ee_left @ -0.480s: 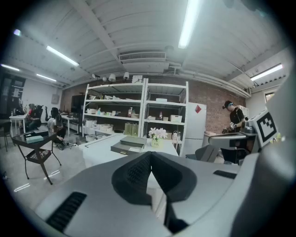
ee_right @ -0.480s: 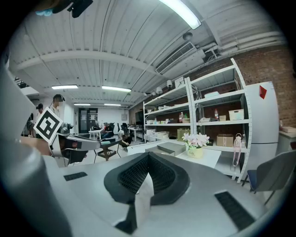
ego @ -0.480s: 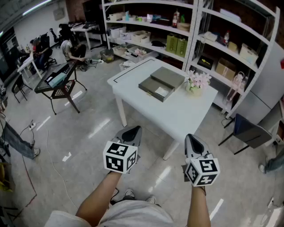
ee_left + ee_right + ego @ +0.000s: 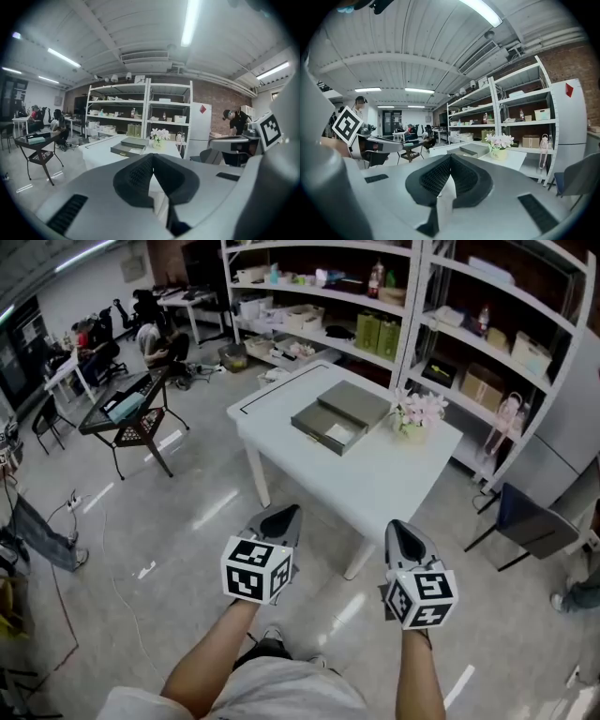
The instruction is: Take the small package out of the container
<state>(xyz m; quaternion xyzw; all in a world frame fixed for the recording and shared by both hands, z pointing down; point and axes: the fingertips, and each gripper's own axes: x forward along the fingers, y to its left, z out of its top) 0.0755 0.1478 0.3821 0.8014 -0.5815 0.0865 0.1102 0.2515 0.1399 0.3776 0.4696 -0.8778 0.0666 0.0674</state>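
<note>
- Head view: the person holds the left gripper (image 4: 282, 514) and the right gripper (image 4: 402, 530) side by side over the floor, both pointing toward a white table (image 4: 375, 486) and neither reaching it.
- Each gripper carries a marker cube (image 4: 256, 569) at its back end, close to the hand.
- A flat grey container (image 4: 353, 401) lies on the table, well apart from both grippers. Its drawer is pulled out toward the person.
- A small white thing lies in the open drawer; it is probably the package (image 4: 339, 434), but it is too small here to be sure.
- A pot of flowers (image 4: 418, 412) stands on the table just beside the container, on its right.
- White shelves (image 4: 422, 306) with boxes and bottles stand behind the table.
- Left gripper view: the two dark jaws of the left gripper (image 4: 152, 157) meet at their tips, and nothing is between them.
- Beyond the jaws, the table (image 4: 101, 152) bears the container (image 4: 129, 145) and the flowers (image 4: 159, 136).
- The right gripper (image 4: 243, 145) shows at the right edge.
- Right gripper view: the jaws of the right gripper (image 4: 450, 159) are pressed together and hold nothing.
- Past them are the container (image 4: 471, 150) and the flowers (image 4: 499, 142) on the table, with the shelves (image 4: 506, 122) behind.
- The left gripper with its cube (image 4: 347, 125) shows at the left.
</note>
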